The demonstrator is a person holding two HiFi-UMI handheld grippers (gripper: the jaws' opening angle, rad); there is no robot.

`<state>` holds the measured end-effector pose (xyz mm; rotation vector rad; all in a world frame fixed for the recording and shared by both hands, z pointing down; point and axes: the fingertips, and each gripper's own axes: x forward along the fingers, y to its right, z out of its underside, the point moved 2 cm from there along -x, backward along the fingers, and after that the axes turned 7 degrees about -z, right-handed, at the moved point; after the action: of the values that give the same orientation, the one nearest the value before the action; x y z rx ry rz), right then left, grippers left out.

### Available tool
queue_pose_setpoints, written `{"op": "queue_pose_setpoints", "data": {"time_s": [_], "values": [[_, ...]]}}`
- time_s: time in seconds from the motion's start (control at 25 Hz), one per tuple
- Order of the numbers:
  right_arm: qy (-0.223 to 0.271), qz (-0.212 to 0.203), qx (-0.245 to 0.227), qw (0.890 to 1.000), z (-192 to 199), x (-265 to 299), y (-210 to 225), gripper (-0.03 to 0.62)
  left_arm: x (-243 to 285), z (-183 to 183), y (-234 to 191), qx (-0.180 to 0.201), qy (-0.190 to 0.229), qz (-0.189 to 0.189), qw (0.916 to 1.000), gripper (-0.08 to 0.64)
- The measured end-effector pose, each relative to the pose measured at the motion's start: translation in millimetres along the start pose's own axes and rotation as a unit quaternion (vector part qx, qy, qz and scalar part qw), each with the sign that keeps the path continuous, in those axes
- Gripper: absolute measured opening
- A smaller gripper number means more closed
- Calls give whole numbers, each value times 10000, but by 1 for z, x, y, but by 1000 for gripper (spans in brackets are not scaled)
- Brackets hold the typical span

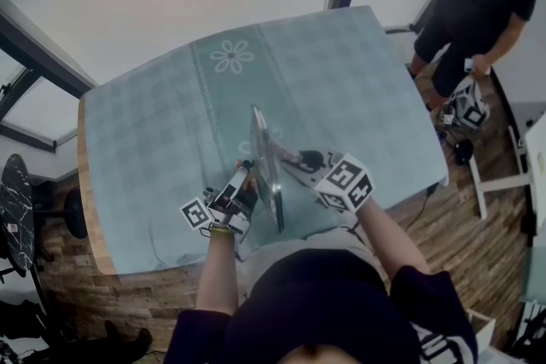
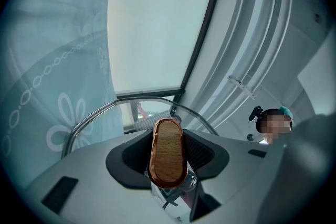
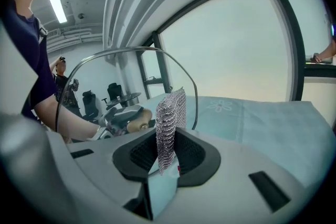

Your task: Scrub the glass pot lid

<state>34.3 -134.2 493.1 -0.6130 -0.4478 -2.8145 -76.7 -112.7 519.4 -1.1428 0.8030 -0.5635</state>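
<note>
The person wears a dark navy top [image 1: 341,303] with short sleeves [image 1: 424,290], and a thin yellowish band [image 1: 220,232] circles the left wrist. The left gripper [image 1: 243,181] and the right gripper [image 1: 300,159] each bear a white cube [image 1: 345,183] printed with black square markers. In the gripper views each one is a smooth, pale grey shell [image 3: 236,165] around a rounded black recess [image 2: 123,162]. Ribbed black fingers [image 3: 140,152] line the recess, and dark rectangular slots [image 3: 268,191] flank it.
</note>
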Motion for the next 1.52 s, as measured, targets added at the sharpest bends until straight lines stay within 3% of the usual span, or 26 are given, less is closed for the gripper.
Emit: {"op": "queue_pose_setpoints", "data": {"time_s": [0.48, 1.52], "values": [[63, 108, 164, 9998, 8, 36, 6, 81, -1, 0, -1, 7, -4, -4, 10000, 169], [-538, -564, 230, 9967, 59, 42, -40, 83, -1, -1, 0, -29, 45, 14, 10000, 169]]}}
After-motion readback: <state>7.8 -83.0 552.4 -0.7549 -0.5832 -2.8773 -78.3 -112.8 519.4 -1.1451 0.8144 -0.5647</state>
